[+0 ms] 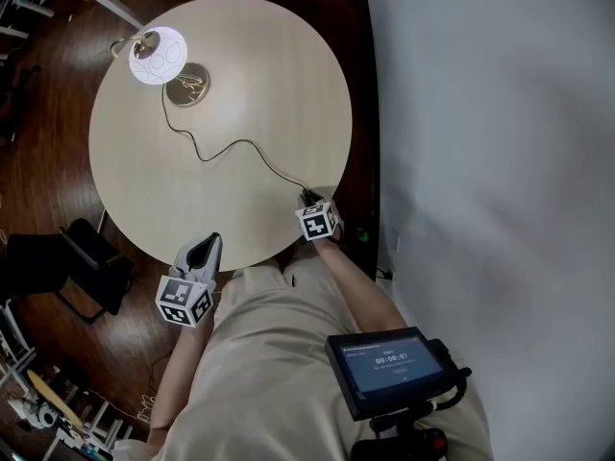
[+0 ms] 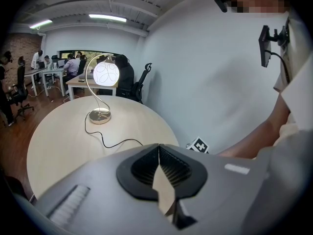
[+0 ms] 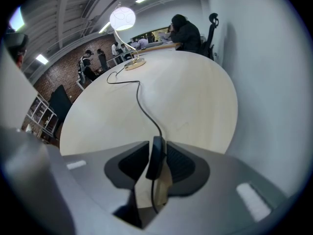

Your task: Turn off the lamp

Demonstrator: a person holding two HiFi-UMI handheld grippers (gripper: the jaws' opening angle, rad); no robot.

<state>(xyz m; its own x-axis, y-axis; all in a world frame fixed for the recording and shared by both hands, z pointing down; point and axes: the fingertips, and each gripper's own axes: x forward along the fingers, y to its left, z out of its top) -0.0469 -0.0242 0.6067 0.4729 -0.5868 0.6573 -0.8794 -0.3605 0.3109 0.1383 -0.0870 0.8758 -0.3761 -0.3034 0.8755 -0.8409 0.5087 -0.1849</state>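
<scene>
The lamp's round white shade [image 1: 157,56] glows on a curved gold stem above its gold base [image 1: 186,85], at the far left of the round wooden table [image 1: 288,65]. Its black cord [image 1: 235,145] winds across the top to the near right edge. There my right gripper [image 1: 309,200] is shut on the cord's black inline switch [image 3: 157,158], whose body stands upright between the pads. My left gripper [image 1: 204,248] rests at the near left edge, shut and empty. In the left gripper view the lit lamp [image 2: 106,74] stands far ahead of that left gripper [image 2: 159,148].
A white wall [image 1: 500,113] runs close along the table's right side. A black chair [image 1: 82,257] stands on the dark wood floor to the left. A small screen [image 1: 389,368] hangs at the person's chest. People sit at desks [image 2: 73,65] in the background.
</scene>
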